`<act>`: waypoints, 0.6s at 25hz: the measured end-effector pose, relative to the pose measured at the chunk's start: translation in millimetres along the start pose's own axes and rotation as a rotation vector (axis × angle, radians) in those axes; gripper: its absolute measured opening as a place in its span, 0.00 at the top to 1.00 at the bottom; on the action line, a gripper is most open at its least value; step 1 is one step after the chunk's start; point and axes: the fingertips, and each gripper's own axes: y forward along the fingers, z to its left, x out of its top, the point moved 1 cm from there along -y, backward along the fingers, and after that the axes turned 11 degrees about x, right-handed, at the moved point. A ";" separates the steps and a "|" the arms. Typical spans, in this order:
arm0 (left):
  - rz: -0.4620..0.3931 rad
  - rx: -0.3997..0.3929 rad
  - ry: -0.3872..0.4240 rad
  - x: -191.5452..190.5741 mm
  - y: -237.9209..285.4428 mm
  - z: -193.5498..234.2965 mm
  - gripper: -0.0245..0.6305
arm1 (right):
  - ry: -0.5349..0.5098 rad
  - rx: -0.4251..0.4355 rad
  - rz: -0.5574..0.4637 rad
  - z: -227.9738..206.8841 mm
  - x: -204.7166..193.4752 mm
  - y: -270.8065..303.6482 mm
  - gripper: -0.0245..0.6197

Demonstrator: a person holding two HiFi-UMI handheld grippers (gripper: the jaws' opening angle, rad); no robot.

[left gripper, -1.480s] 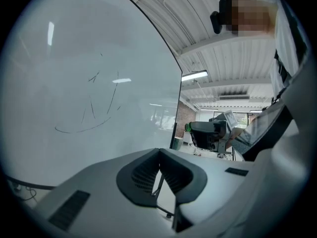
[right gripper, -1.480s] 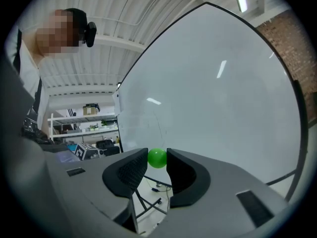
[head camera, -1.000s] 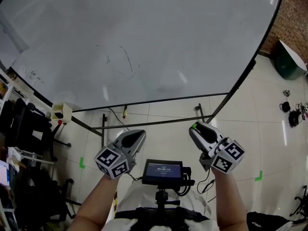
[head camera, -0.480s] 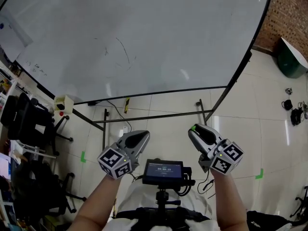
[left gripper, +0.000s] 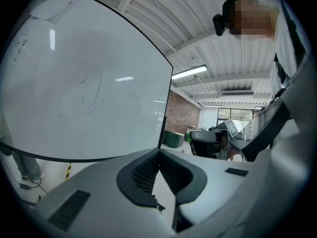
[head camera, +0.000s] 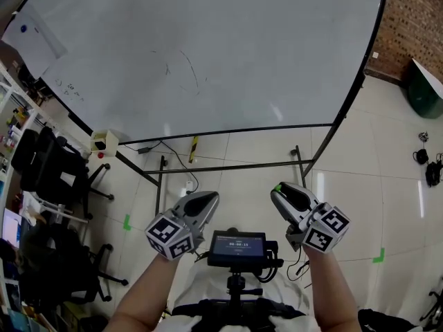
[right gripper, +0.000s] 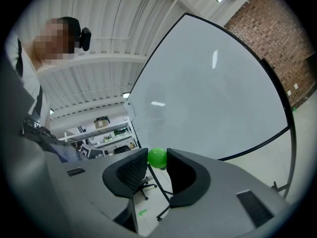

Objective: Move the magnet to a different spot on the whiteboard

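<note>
Right gripper [right gripper: 157, 161]: jaws clamped on green magnet [right gripper: 157, 157]; ball held at jaw tips, apart from whiteboard [head camera: 208, 54]. Left gripper [left gripper: 158, 151]: jaws pressed together at tips, nothing held. Both grippers seen low in head view, small screen [head camera: 237, 247] set between them. Whiteboard found at 12 o'clock from grippers; faint pen marks [head camera: 181, 71] seen on it, paper sheet [head camera: 34, 41] stuck at its 10 o'clock corner. Black chairs [head camera: 52, 171] at 9 o'clock; green bin [head camera: 423, 92] at 2 o'clock.

Workshop-like lab: whiteboard [head camera: 208, 47], brick wall [head camera: 410, 19], office chairs [head camera: 48, 175].
</note>
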 end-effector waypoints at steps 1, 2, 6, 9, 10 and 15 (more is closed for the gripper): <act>-0.001 0.002 -0.002 -1.4 -2.7 -1.2 0.91 | 0.002 0.003 0.000 2.3 -1.7 -0.5 0.73; -0.001 0.004 -0.004 -2.9 -5.6 -2.5 0.91 | 0.003 0.005 -0.001 4.9 -3.3 -0.8 0.73; -0.001 0.004 -0.001 -6.6 -15.4 -7.0 0.91 | 0.008 0.012 0.000 14.2 -8.0 -1.0 0.73; -0.012 0.001 0.005 -6.3 -18.5 -8.7 0.92 | 0.010 0.019 0.002 15.9 -10.4 0.8 0.73; -0.020 -0.002 -0.003 -6.3 -19.4 -8.3 0.91 | 0.011 0.021 0.002 16.3 -10.7 1.7 0.73; -0.056 -0.003 -0.066 -1.2 -26.4 -3.8 0.91 | 0.014 0.032 0.001 19.7 -10.7 6.9 0.73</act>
